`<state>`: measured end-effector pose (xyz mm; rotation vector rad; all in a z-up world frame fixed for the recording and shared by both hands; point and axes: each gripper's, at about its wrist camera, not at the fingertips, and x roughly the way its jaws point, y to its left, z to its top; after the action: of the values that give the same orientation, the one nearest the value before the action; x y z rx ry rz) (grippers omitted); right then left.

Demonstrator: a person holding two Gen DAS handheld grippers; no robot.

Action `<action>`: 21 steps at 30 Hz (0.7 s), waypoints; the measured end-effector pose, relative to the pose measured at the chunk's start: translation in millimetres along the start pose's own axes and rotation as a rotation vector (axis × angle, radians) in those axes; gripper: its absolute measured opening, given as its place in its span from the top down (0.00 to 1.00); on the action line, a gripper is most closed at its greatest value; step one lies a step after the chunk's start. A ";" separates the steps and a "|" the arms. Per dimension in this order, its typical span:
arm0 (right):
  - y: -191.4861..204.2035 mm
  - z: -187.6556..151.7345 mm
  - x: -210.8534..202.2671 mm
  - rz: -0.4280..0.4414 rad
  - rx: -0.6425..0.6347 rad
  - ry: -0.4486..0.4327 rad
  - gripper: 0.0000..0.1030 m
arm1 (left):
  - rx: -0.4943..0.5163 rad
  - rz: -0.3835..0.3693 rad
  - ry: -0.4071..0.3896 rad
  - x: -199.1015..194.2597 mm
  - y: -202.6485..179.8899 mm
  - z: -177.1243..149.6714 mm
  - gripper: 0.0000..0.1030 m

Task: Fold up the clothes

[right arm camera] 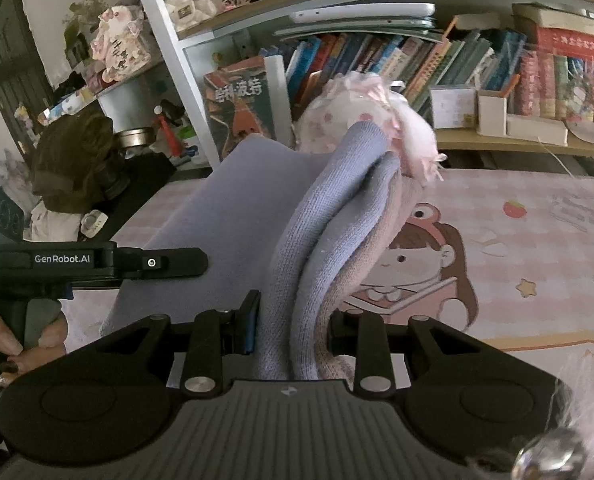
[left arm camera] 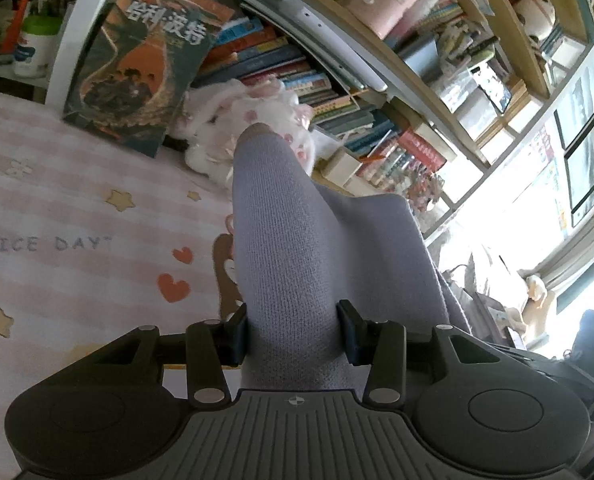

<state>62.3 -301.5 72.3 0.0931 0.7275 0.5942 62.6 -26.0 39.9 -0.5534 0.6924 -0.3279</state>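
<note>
A lavender knitted garment (left arm camera: 289, 248) is lifted above a pink printed table mat (left arm camera: 77, 216). My left gripper (left arm camera: 293, 332) is shut on a bunched fold of it, the cloth rising away between the jaws. My right gripper (right arm camera: 293, 328) is shut on another bunched part of the garment (right arm camera: 325, 236), which shows lavender outside and pale pink inside. In the right wrist view the left gripper (right arm camera: 169, 263) appears at the left, held by a hand, against a flat stretch of the same cloth (right arm camera: 233, 200).
A white and pink plush toy (left arm camera: 257, 120) sits behind the garment, also in the right wrist view (right arm camera: 361, 120). A dark book (left arm camera: 137, 64) leans against a shelf full of books (right arm camera: 417, 64). The mat (right arm camera: 517, 240) carries a cartoon girl print. Clutter stands at the left (right arm camera: 77, 160).
</note>
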 end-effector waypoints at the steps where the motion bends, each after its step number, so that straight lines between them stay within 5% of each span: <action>1: 5.2 1.0 3.2 -0.003 -0.003 0.000 0.73 | -0.001 -0.004 0.000 -2.3 5.0 1.7 0.59; 10: 32.8 16.7 51.9 0.004 -0.009 -0.016 0.73 | -0.009 -0.017 -0.010 5.4 64.6 33.7 0.58; 21: 31.4 55.3 158.4 0.033 -0.063 0.004 0.73 | -0.049 0.045 -0.041 43.3 131.1 73.4 0.58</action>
<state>176.8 -183.0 27.9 0.0461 0.7114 0.6480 157.4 87.1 -11.6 -0.5886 0.6741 -0.2573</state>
